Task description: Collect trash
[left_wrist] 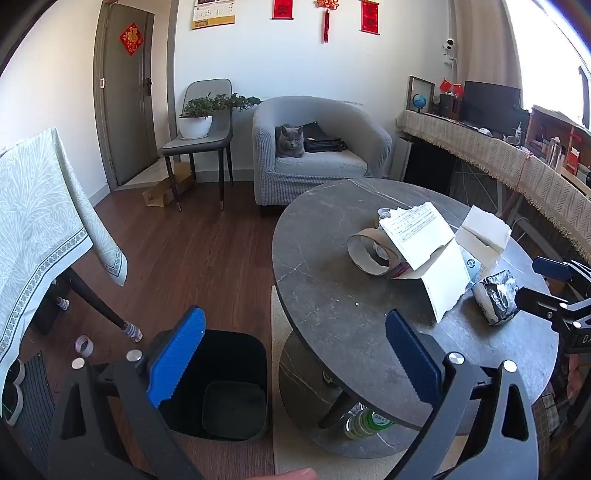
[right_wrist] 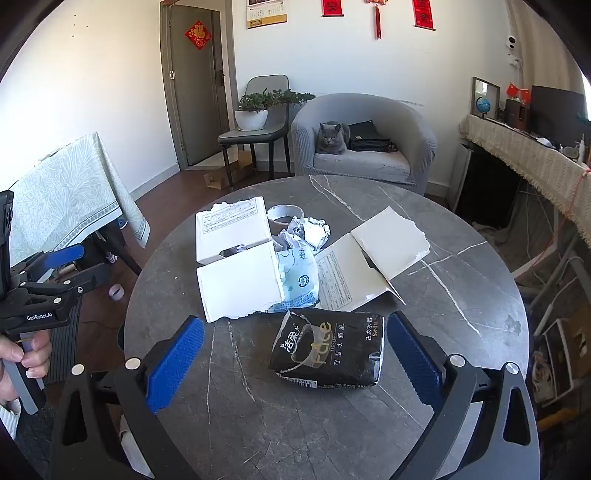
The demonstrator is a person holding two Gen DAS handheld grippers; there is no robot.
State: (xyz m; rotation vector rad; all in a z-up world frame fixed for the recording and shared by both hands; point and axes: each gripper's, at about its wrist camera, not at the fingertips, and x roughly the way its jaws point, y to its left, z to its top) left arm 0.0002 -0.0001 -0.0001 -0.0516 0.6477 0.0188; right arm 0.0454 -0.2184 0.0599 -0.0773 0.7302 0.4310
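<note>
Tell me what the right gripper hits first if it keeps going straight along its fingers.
Most likely the black tissue pack: it lies on the round table centred ahead of the open right gripper, nothing in between. Depth is hard to judge through the fisheye.

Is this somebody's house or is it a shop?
Most likely a home living room: a grey cat dozes on an armchair, a potted plant sits on a chair, and red decorations hang on the wall.

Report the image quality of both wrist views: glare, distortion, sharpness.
Left wrist view: window glare blows out the upper right; fisheye bends the cloth-covered shelf; black bin sharp. Right wrist view: even daylight, dark vignette corners, black tissue pack print legible, round table rim bowed.
</note>
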